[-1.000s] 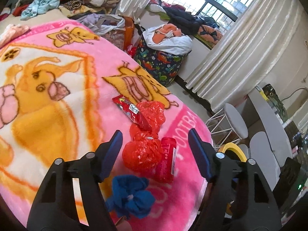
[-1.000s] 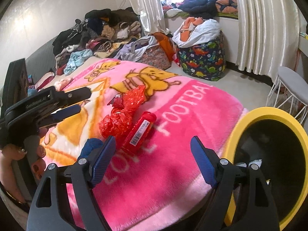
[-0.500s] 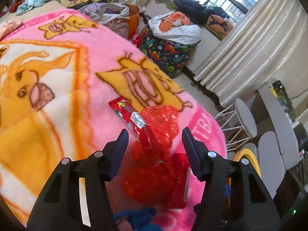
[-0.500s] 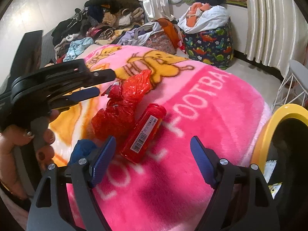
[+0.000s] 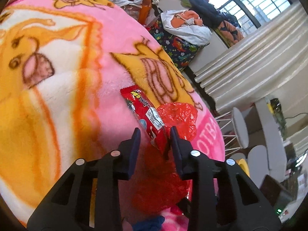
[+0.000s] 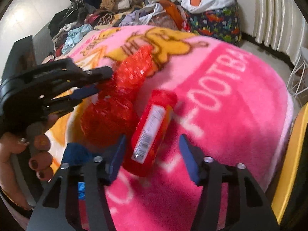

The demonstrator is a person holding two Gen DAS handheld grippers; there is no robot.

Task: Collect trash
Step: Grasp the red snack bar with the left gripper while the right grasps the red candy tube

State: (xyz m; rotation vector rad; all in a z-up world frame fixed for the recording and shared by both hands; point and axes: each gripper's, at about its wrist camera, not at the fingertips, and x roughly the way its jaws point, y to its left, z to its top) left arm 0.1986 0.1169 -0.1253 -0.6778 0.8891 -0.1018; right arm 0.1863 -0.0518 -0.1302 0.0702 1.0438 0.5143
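Note:
On the pink cartoon blanket (image 5: 107,88) lies a flat red snack wrapper (image 5: 143,113), beside a crumpled red plastic bag (image 5: 178,115). My left gripper (image 5: 155,141) straddles the wrapper's near end. Its jaws are closing, and a gap still shows at the left finger. A red canister (image 6: 152,129) with a white label lies next to the red bag (image 6: 107,119). My right gripper (image 6: 153,154) has the canister's near end between its closing jaws, pads apart from it. The left gripper (image 6: 102,80) also shows in the right wrist view, held by a hand (image 6: 38,154).
A blue crumpled scrap (image 6: 77,152) lies by the bag's near side. A yellow-rimmed bin (image 6: 296,154) stands off the bed's right edge. Beyond the bed are a clothes pile (image 6: 100,9), a dinosaur-print bag (image 6: 215,25), white curtains (image 5: 250,52) and a white stool (image 5: 239,127).
Both grippers came down and forward onto the trash and narrowed their jaws. The left now straddles the wrapper and the right straddles the canister.

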